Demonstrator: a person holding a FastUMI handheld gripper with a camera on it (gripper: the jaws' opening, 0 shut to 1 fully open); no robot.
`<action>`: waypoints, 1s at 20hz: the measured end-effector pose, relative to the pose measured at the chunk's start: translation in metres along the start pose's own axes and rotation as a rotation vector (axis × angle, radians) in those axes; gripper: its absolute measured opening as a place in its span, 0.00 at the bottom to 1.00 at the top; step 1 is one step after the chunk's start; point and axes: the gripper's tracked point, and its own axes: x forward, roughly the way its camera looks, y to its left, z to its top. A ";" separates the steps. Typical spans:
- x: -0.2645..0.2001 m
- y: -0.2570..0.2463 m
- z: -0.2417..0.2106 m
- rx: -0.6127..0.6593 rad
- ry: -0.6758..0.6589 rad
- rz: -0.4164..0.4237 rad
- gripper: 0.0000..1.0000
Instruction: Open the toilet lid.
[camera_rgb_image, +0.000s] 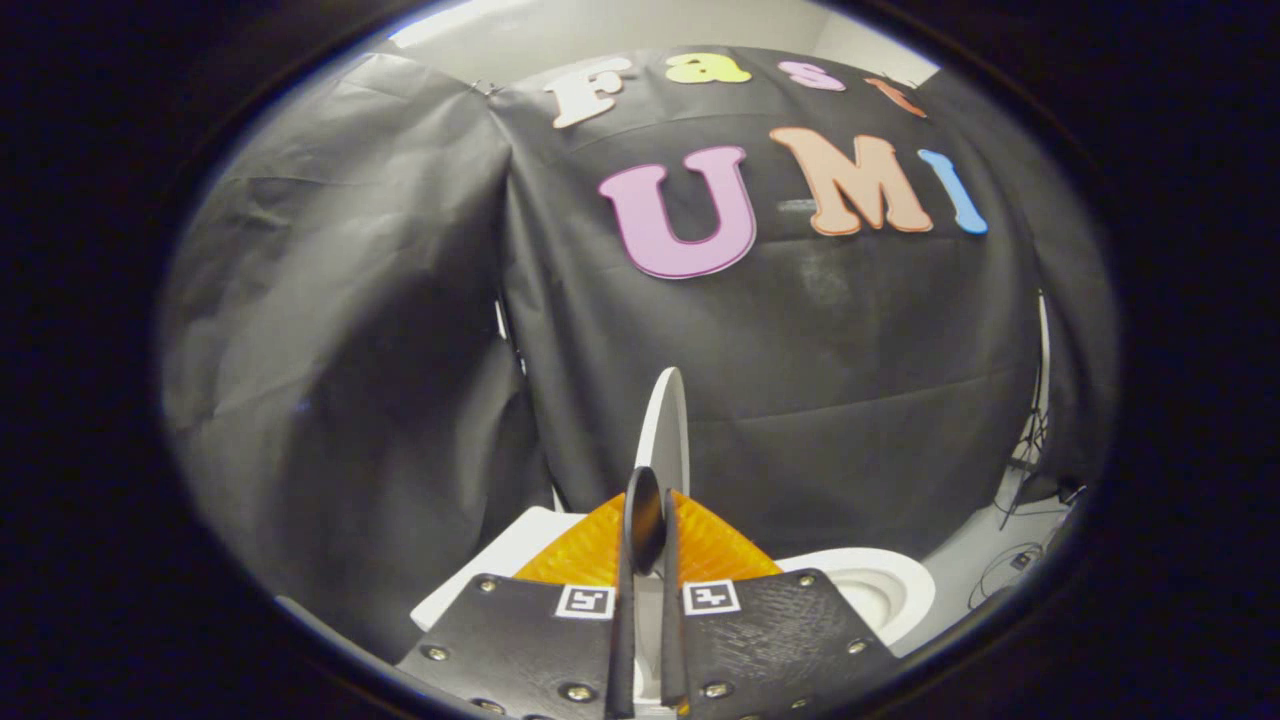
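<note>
White plastic marks the toilet lid (667, 425), which stands upright and edge-on, rising between and beyond the fingers. The gripper (648, 520) is pinched nearly closed, both fingers pressing on the lid's lower edge from either side. Just right of the fingers sits the toilet bowl (880, 590), its rim uncovered. Black cloth (350, 350) hangs behind as the booth's wall.

The white toilet lid (668, 425) stands raised on edge, upright, rising just beyond the fingertips.
</note>
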 end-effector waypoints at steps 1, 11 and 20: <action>0.000 0.005 0.001 0.005 -0.006 0.006 0.11; 0.010 0.056 -0.010 -0.029 -0.016 0.101 0.11; 0.014 0.089 -0.021 -0.026 0.000 0.172 0.11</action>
